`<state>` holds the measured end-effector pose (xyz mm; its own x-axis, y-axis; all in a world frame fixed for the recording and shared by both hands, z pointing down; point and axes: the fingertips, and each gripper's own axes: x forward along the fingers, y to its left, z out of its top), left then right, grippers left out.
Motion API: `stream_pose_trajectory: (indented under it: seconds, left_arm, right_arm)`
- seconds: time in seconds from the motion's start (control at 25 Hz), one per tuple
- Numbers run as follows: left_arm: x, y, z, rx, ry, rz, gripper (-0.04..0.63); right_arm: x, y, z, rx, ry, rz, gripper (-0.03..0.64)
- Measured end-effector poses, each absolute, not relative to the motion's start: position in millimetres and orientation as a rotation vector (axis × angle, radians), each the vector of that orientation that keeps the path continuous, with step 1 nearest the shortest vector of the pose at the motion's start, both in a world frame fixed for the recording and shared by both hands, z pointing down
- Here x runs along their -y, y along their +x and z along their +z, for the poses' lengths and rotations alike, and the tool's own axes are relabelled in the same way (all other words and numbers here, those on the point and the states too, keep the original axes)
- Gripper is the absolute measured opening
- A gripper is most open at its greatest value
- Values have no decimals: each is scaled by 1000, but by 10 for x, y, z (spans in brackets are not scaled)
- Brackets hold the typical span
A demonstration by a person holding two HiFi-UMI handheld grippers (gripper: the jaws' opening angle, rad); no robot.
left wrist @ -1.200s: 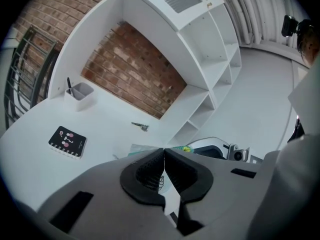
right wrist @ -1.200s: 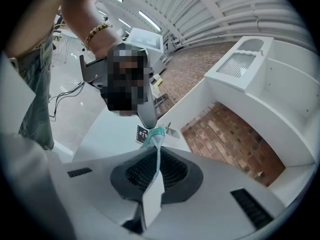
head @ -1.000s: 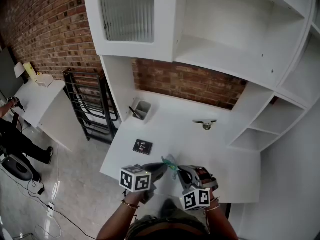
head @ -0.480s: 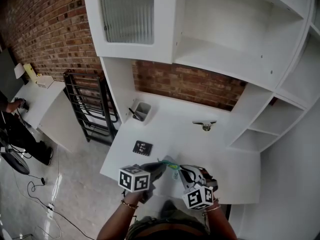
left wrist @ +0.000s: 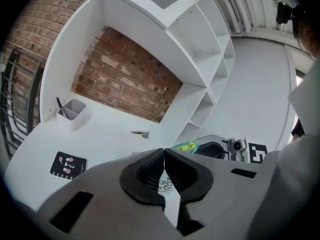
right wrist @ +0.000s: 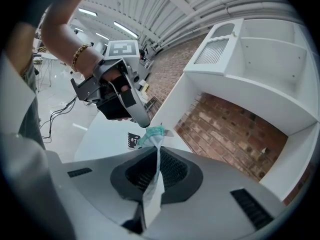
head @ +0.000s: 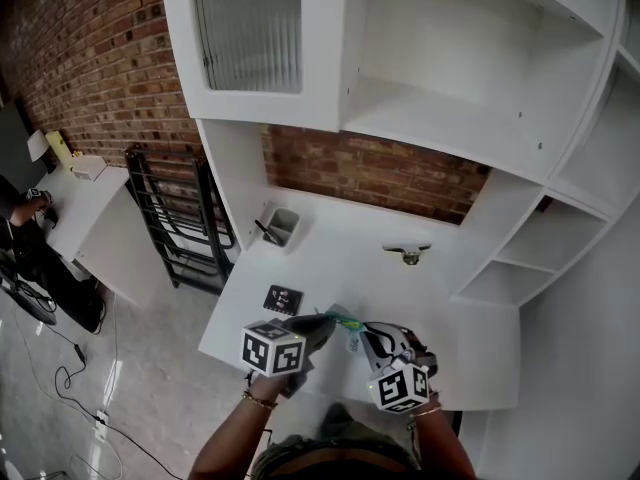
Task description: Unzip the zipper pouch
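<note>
Left hand-held gripper (left wrist: 164,154), right hand-held gripper (right wrist: 156,156) both clamp zipper pouch (right wrist: 158,143); cup (head: 283,223) holds pen (head: 264,230).

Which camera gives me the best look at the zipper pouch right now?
The right gripper view: the zipper pouch runs clamped between the right gripper's jaws up to its teal end at the left gripper. The left gripper view shows only a printed sliver; the head view, a small patch between both grippers.

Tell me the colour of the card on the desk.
Card: black with pink and white marks; left gripper view.
</note>
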<state>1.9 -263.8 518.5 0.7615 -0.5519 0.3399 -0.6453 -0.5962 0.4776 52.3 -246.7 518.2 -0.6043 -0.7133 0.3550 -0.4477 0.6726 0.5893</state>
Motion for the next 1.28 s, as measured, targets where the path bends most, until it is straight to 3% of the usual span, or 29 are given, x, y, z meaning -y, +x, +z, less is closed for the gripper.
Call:
stream_pose_trajectory:
  seconds: [1.28]
  left_arm:
    - [2906, 30, 5342, 957, 2329, 256, 8]
  right_arm:
    - [2571, 830, 5081, 2301, 922, -575, 6]
